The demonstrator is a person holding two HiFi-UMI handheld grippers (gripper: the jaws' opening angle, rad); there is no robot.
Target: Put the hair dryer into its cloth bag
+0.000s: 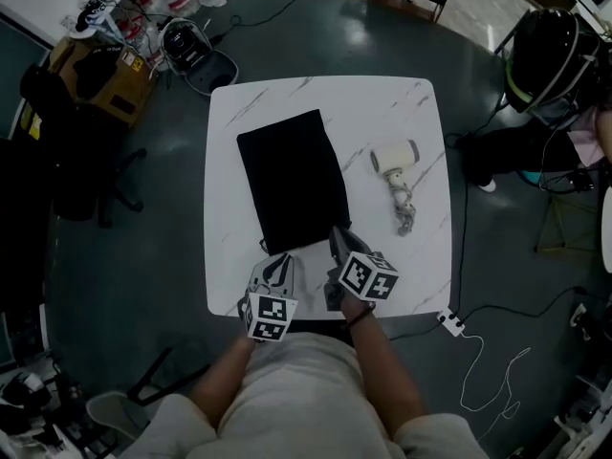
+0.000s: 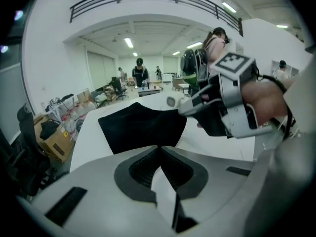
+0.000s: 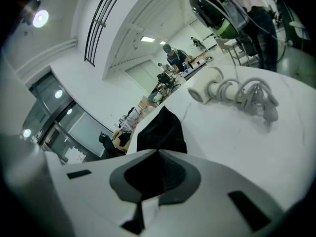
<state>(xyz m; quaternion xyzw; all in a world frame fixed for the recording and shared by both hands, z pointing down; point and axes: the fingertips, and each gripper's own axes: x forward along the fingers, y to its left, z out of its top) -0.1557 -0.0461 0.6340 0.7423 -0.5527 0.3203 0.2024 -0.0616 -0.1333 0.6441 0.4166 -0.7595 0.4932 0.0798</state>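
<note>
At the near edge of the bag [image 1: 292, 185] the left gripper [image 1: 283, 260] is held clenched, grasp unclear, the right gripper [image 1: 337, 236] is clamped on the cloth, and the hair dryer [image 1: 394, 158] is seen lying farther right of the bag.

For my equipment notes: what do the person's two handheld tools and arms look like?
Both the left tool and the right tool have light grey shells with dark inner pads. Each carries a white cube printed with black square markers. The person wears a light short-sleeved top and a dark band on the right wrist.
</note>
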